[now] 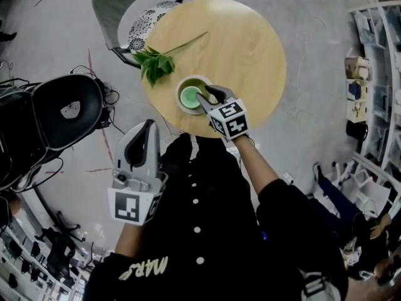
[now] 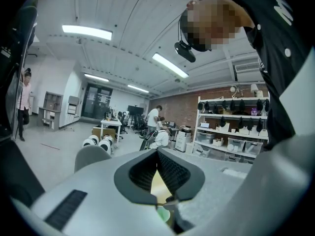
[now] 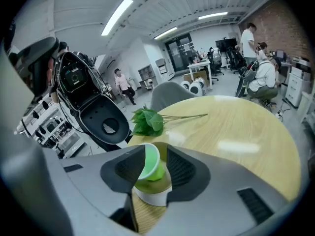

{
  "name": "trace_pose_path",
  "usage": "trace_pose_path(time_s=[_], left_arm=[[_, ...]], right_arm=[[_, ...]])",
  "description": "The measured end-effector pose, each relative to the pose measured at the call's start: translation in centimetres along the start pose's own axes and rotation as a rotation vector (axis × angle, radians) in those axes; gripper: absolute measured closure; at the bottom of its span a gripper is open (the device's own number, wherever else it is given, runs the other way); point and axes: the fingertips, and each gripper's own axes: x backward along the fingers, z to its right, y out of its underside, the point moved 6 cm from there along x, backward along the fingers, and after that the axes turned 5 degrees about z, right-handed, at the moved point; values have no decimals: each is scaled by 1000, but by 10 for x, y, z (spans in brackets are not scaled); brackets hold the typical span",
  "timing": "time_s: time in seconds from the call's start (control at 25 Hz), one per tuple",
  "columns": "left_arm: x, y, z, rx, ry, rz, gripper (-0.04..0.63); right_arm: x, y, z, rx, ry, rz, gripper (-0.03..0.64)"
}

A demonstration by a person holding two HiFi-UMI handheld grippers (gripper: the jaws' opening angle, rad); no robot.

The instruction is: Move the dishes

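A green cup (image 1: 189, 96) sits tilted inside a pale bowl (image 1: 182, 83) near the front edge of the round wooden table (image 1: 244, 49). My right gripper (image 1: 207, 94) reaches over the bowl. In the right gripper view its jaws close on the cup (image 3: 149, 162) at the rim, above the bowl (image 3: 152, 193). My left gripper (image 1: 149, 125) hangs off the table by the person's body. In the left gripper view its jaws (image 2: 157, 173) meet with nothing between them.
A sprig of green leaves (image 1: 156, 63) with a long stem lies on the table behind the bowl. A grey chair (image 1: 125, 11) with a patterned cushion stands at the far side. A bulky black device (image 1: 62, 111) sits on the floor at the left. Shelving (image 1: 376, 74) lines the right.
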Motion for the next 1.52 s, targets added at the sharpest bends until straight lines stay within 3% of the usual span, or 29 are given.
trace_pose_path(time_s=[0.72,0.92,1.52], left_arm=[[9,8,-6,-7,-23,-15,592],[20,4,3,-12,-25,-9,592],[4,-12,3,-16,10,27,592]], right_arm=[[-34,21,-9,39,71,-175,551],[-25,22,-14,44,100,-167,586],[-6,-11,-15,11,95,-139,589]])
